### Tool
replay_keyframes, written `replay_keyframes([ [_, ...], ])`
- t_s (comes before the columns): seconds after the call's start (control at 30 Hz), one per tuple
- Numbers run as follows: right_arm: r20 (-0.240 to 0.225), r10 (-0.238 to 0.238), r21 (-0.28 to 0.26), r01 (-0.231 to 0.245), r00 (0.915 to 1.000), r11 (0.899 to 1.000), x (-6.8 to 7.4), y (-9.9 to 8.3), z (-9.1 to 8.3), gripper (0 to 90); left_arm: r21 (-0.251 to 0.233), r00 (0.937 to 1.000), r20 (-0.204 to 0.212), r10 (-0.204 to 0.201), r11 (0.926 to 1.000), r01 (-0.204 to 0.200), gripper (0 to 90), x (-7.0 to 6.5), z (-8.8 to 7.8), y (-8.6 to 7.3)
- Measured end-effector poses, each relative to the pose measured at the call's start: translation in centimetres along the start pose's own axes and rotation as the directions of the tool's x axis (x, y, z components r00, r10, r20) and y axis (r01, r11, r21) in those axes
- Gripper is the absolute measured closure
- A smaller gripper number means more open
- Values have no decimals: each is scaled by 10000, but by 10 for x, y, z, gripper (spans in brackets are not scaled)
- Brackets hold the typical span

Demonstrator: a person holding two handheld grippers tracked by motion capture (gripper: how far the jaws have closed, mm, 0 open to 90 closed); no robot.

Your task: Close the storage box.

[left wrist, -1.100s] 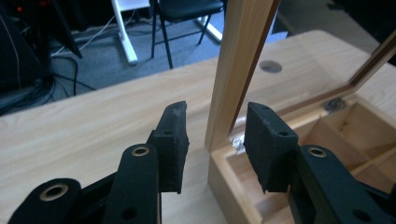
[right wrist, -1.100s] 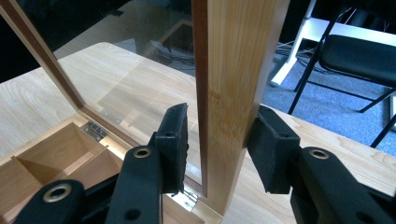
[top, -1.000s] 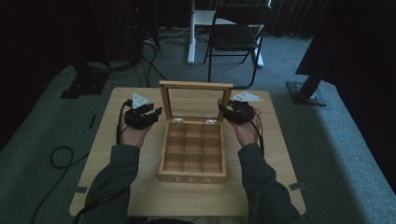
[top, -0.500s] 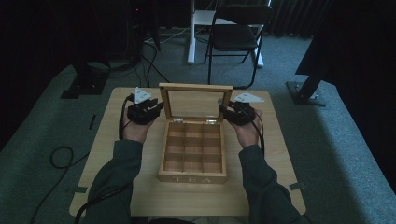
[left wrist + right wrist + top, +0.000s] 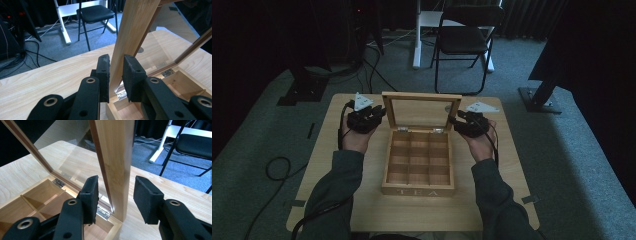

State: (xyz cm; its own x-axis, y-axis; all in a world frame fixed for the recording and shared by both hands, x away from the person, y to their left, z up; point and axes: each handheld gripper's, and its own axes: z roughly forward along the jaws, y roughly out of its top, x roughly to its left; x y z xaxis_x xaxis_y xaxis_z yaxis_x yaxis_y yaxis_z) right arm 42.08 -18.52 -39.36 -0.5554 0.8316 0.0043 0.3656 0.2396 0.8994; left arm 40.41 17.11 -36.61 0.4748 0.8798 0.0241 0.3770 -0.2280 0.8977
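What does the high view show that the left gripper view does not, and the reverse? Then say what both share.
High view alone: the whole tea box with its nine compartments, the word TEA on its front, and both hands, the right gripper at the lid's other side. Left gripper view alone: the left gripper close up, its jaws either side of the lid's edge, with a gap visible. Both: the upright lid, wooden table and black chair.

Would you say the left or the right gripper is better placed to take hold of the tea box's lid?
Left, probably. The left gripper straddles the lid frame's edge with only slight gaps, so little closing is needed. The right gripper also straddles its lid edge, but its jaws stand wider.
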Motion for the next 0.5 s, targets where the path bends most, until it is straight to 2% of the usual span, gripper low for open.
replay_keyframes([
  [0.2,-47,-112,53,112,9999,9999,1,3,-11,591,-55,9999,94,125,9999,-125,759,-4,-2,-3],
  [0.33,-109,-146,-137,144,9998,9998,3,4,-20,600,-47,9995,182,267,9996,-266,759,-6,-4,-4],
  [0.5,-73,-147,-149,146,9999,9998,7,7,-28,672,-63,9994,202,294,9996,-293,760,-6,-7,-6],
])
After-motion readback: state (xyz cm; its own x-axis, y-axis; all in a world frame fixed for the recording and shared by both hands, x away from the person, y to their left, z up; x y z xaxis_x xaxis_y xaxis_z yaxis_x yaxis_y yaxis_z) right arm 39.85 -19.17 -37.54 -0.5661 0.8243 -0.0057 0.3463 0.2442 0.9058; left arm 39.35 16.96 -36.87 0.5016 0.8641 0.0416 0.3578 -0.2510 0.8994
